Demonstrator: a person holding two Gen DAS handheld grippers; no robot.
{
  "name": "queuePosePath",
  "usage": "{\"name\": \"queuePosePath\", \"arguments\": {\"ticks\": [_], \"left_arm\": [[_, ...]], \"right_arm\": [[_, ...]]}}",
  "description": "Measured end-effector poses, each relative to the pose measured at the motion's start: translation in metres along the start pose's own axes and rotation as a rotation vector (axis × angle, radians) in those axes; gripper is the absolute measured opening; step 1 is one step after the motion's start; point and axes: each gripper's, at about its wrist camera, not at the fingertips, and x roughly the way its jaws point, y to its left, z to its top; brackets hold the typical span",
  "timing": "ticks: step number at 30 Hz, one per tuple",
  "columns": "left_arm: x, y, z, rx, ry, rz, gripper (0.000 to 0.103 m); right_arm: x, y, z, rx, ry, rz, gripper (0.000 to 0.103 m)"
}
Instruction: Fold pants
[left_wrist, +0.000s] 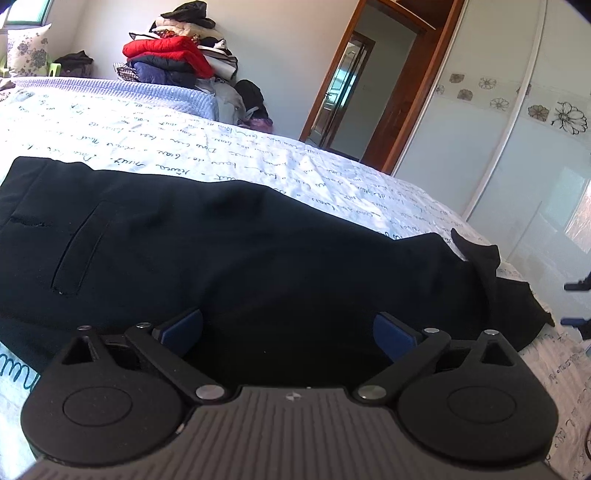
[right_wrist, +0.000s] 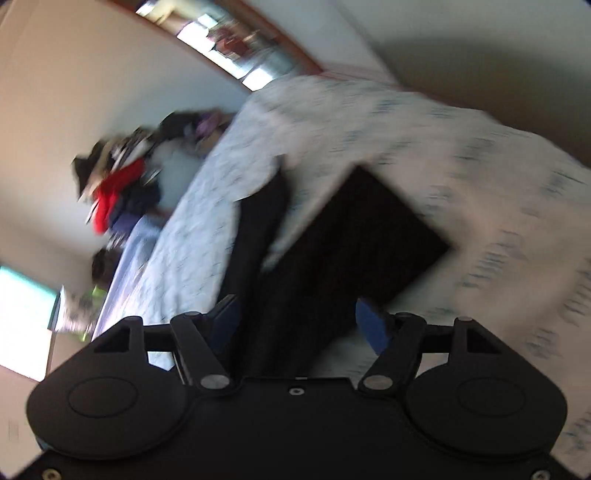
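Left wrist view, pants: black fabric pants (left_wrist: 229, 251) lie spread flat across a bed under a white bedspread printed with handwritten script (left_wrist: 229, 147), a slit pocket showing at the left, the cloth bunched into a raised fold at the right end.
Left wrist view, left claw: the left claw (left_wrist: 287, 330) hangs low over the near edge of the pants, its blue-padded fingers (left_wrist: 184, 326) spread wide; dark cloth lies beneath the gap and neither pad presses on it.
Left wrist view, room: a heap of clothes topped by a red padded jacket (left_wrist: 166, 51) stands beyond the bed against the wall; a wood-framed doorway (left_wrist: 354, 92) and a pale wardrobe door with a flower band (left_wrist: 517, 147) fill the right side.
Left wrist view, right edge: dark and blue parts of a second tool (left_wrist: 578, 306) show just past the bed's corner.
Right wrist view, right claw: the picture is tilted and heavily blurred; the right claw (right_wrist: 299, 325) has its blue pads (right_wrist: 373, 328) apart, with nothing pinched.
Right wrist view, pants: the black pants (right_wrist: 362, 236) lie on the bedspread (right_wrist: 480, 166) ahead of the claw, a narrow dark strip running up beside the main panel.
Right wrist view, background: the clothes heap (right_wrist: 114, 195) is smeared red and dark near the wall.
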Motion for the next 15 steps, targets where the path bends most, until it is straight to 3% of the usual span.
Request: {"name": "queuePosePath", "arguments": {"ticks": [2,6,8,10,11,12,15], "left_arm": [[0.000,0.000,0.000,0.005,0.001,0.003,0.101],[0.001,-0.002,-0.001,0.013,0.005,0.012,0.101],[0.002,-0.004,0.000,0.026,0.010,0.024,0.101],[0.003,-0.007,0.000,0.041,0.015,0.037,0.101],[0.004,-0.007,0.000,0.048,0.017,0.043,0.101],[0.004,-0.008,0.000,0.055,0.020,0.048,0.101],[0.006,-0.011,-0.001,0.077,0.029,0.066,0.101]], "right_arm": [[0.005,-0.012,0.002,0.031,0.003,-0.032,0.071],[0.029,-0.029,0.009,0.097,0.026,-0.005,0.071],[0.036,-0.034,0.014,0.105,-0.022,-0.008,0.069],[0.035,-0.038,0.017,0.115,-0.083,0.011,0.054],[0.036,-0.034,0.018,0.081,-0.096,0.008,0.025],[0.037,-0.030,0.019,0.052,-0.092,-0.004,0.008],[0.023,-0.019,0.022,-0.018,-0.125,0.043,0.008]]}}
